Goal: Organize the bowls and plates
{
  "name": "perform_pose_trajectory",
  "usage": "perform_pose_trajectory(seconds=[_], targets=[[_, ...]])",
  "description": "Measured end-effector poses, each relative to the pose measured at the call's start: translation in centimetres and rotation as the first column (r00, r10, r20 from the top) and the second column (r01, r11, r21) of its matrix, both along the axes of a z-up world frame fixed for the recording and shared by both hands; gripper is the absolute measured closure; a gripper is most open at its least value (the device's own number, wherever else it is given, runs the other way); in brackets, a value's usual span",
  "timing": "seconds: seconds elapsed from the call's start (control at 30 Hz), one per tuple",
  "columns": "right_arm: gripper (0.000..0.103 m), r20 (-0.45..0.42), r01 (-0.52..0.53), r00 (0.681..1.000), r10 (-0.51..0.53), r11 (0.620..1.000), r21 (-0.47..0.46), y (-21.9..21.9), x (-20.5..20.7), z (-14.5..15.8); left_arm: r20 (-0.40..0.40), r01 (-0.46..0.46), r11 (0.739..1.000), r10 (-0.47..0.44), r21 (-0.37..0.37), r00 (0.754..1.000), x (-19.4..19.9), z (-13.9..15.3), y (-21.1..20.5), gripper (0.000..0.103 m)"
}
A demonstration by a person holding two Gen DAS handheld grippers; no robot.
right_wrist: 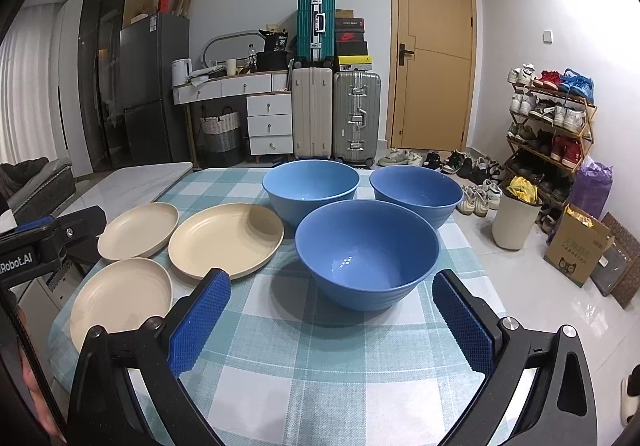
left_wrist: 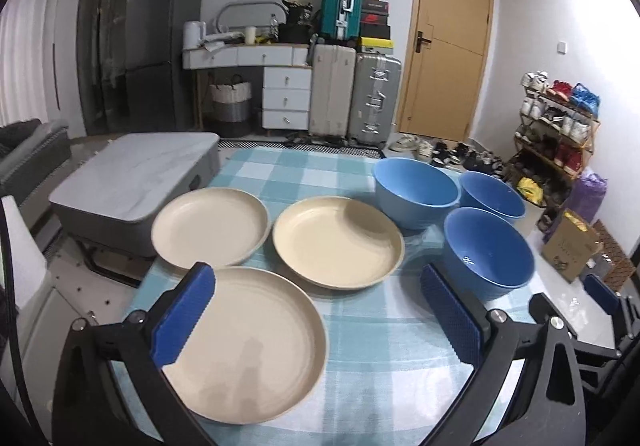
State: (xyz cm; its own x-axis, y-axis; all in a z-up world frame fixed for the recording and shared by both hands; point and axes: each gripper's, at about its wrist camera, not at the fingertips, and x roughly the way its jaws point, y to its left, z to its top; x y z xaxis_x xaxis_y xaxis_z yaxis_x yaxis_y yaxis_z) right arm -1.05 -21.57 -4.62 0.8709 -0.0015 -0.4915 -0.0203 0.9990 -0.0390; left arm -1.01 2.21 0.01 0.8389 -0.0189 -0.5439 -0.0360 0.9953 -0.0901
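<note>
Three cream plates lie apart on the checked tablecloth: a near plate (left_wrist: 244, 346) (right_wrist: 120, 298), a far left plate (left_wrist: 210, 226) (right_wrist: 138, 230) and a middle plate (left_wrist: 338, 240) (right_wrist: 226, 238). Three blue bowls stand upright to their right: a near bowl (left_wrist: 488, 250) (right_wrist: 366, 254), a far left bowl (left_wrist: 416, 192) (right_wrist: 311, 186) and a far right bowl (left_wrist: 492, 196) (right_wrist: 416, 194). My left gripper (left_wrist: 316, 298) is open and empty above the near plate's right side. My right gripper (right_wrist: 330, 306) is open and empty just in front of the near bowl.
The table with its cloth (right_wrist: 340, 386) ends close on the right, above a white tiled floor. A grey marble-topped low table (left_wrist: 132, 174) stands to the left. A white bin (right_wrist: 514, 218), a cardboard box (right_wrist: 576, 246) and a shoe rack (right_wrist: 552, 126) stand at the right.
</note>
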Motion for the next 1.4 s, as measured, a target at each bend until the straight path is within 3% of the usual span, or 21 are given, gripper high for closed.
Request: perform_pose_trajectory(seconds=[0.1, 0.4, 0.53, 0.73, 0.93, 1.13, 1.27, 1.4], targets=[[0.0, 0.0, 0.005, 1.0, -0.005, 1.0, -0.002, 0.1, 0.0, -0.1, -0.008, -0.013, 0.999, 0.014, 0.053, 1.0, 0.1, 0.2, -0.3, 0.0], [0.0, 0.008, -0.011, 1.0, 0.011, 1.0, 0.01, 0.0, -0.1, -0.3, -0.027, -0.012, 0.997, 0.014, 0.082, 1.0, 0.4, -0.3, -0.5, 0.0], [0.0, 0.039, 0.002, 0.999, -0.001, 1.0, -0.014, 0.1, -0.4, -0.1, -0.031, -0.03, 0.995, 0.033, 0.094, 0.999, 0.5, -0.5, -0.4, 0.0], [0.0, 0.079, 0.049, 0.996, -0.043, 0.996, -0.075, 0.4, -0.8, 0.1, -0.008, -0.046, 0.985, 0.048, 0.167, 0.999, 0.3, -0.3, -0.9, 0.0], [0.0, 0.019, 0.035, 0.999, -0.034, 0.998, -0.046, 0.3, -0.2, 0.2, -0.072, -0.037, 0.984, 0.05, 0.174, 0.996, 0.9, -0.6, -1.0, 0.0], [0.0, -0.031, 0.017, 0.999, -0.018, 1.0, -0.014, -0.1, 0.3, 0.0, -0.075, -0.037, 0.985, 0.051, 0.167, 0.996, 1.0, -0.9, -0.9, 0.0], [0.0, -0.011, -0.106, 0.994, 0.108, 0.988, 0.114, -0.3, -0.3, 0.5, -0.066, -0.023, 0.987, 0.034, 0.16, 0.997, 0.7, -0.7, -0.9, 0.0], [0.0, -0.009, -0.075, 0.997, 0.075, 0.997, 0.035, 0.7, -0.5, 0.5, -0.061, -0.008, 0.989, 0.017, 0.148, 0.998, 0.5, -0.6, -0.8, 0.0]])
